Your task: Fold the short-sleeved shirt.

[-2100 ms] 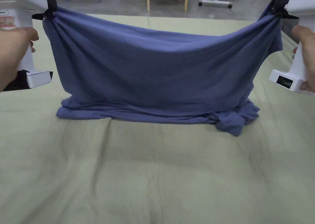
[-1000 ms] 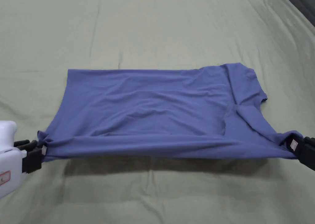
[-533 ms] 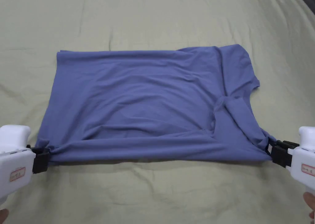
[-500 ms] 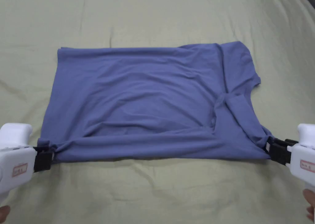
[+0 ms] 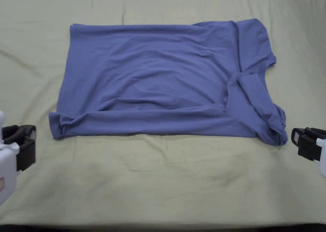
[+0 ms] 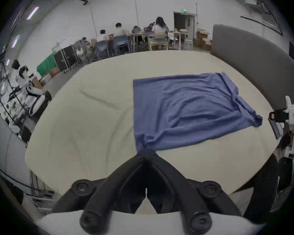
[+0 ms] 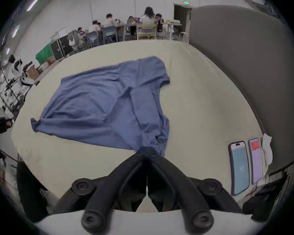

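No legible text, label, brand, number or sign anywhere

The blue short-sleeved cotton shirt (image 5: pixel 165 83) lay flat on the pale green bedsheet (image 5: pixel 159 184), its length running left to right, with the sleeves at the right end. The left white-and-black handheld gripper (image 5: pixel 27 145) sat off the shirt's near left corner, apart from the cloth. The right white-and-black handheld gripper (image 5: pixel 301 141) sat just beside the bunched near right corner. Two flat rectangular smartphones (image 7: pixel 246 165) lay side by side on the sheet, right of the shirt.
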Demonstrator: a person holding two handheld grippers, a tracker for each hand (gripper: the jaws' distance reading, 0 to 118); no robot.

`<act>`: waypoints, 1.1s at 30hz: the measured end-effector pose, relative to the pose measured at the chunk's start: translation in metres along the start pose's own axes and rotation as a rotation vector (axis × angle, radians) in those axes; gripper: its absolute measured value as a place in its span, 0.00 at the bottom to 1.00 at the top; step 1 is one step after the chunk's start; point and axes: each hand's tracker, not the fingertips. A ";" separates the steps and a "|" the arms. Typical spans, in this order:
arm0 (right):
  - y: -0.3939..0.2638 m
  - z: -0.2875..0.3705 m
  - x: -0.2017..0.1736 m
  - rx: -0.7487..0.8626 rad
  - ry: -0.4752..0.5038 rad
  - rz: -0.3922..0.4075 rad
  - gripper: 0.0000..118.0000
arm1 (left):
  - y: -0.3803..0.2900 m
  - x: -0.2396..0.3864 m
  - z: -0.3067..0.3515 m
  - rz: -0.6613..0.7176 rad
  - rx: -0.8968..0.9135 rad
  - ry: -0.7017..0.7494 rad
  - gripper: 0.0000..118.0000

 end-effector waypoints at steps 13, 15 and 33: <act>0.003 -0.022 -0.016 -0.053 0.100 0.012 0.02 | 0.022 -0.019 -0.147 0.124 -0.212 -0.057 0.75; 0.006 -0.027 -0.018 -0.057 0.097 0.016 0.02 | 0.020 -0.021 -0.173 0.119 -0.243 -0.057 0.75; 0.018 -0.089 -0.004 -0.118 0.034 -0.104 1.00 | 0.024 -0.017 -0.161 0.136 -0.184 -0.145 0.01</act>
